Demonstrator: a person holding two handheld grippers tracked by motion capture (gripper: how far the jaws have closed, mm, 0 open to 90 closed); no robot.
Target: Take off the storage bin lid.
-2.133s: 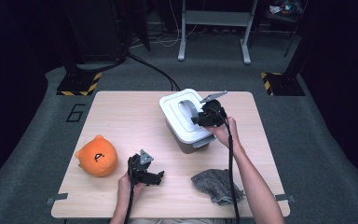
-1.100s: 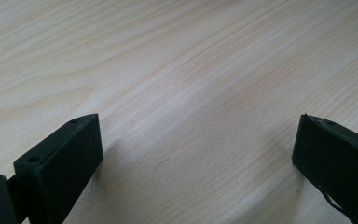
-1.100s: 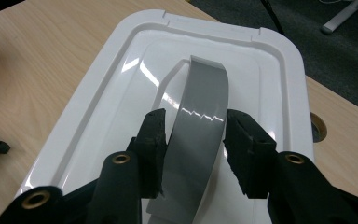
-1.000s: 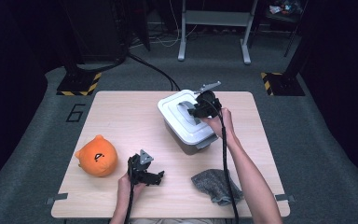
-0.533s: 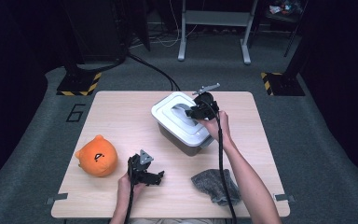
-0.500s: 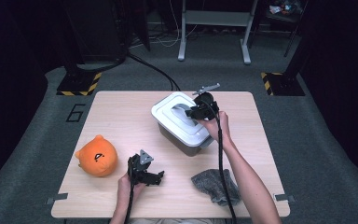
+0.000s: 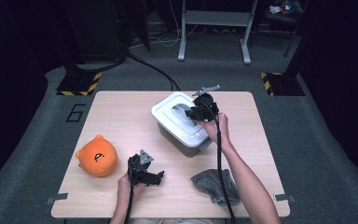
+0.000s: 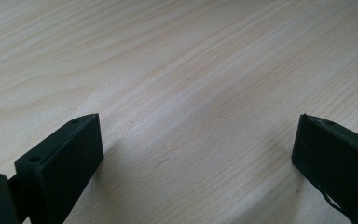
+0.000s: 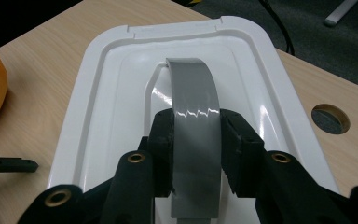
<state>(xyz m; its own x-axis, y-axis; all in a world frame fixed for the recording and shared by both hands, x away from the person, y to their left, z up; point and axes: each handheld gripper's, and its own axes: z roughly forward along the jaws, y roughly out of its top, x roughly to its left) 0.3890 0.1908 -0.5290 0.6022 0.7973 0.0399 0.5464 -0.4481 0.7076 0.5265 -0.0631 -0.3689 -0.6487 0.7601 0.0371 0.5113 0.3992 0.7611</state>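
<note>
A grey box with a white lid (image 7: 175,123) stands near the middle of the wooden table (image 7: 121,116). A grey handle (image 9: 193,93) arches over the lid (image 9: 116,93). My right gripper (image 9: 196,135) comes in from the box's right side (image 7: 195,112); its jaws have just been closing and now press on both sides of the handle. My left gripper (image 7: 156,176) rests low near the table's front edge. In the left gripper view its jaws (image 8: 196,149) stand wide apart over bare wood, with nothing between them.
An orange plush toy (image 7: 96,156) sits at the front left of the table. A crumpled grey cloth (image 7: 214,184) lies at the front right, beside my right forearm. A round hole (image 9: 330,117) in the tabletop shows past the box.
My right gripper has moved from the lid's right edge onto the handle and closed on it. The box has shifted a little to the left. The left gripper has stayed put.
</note>
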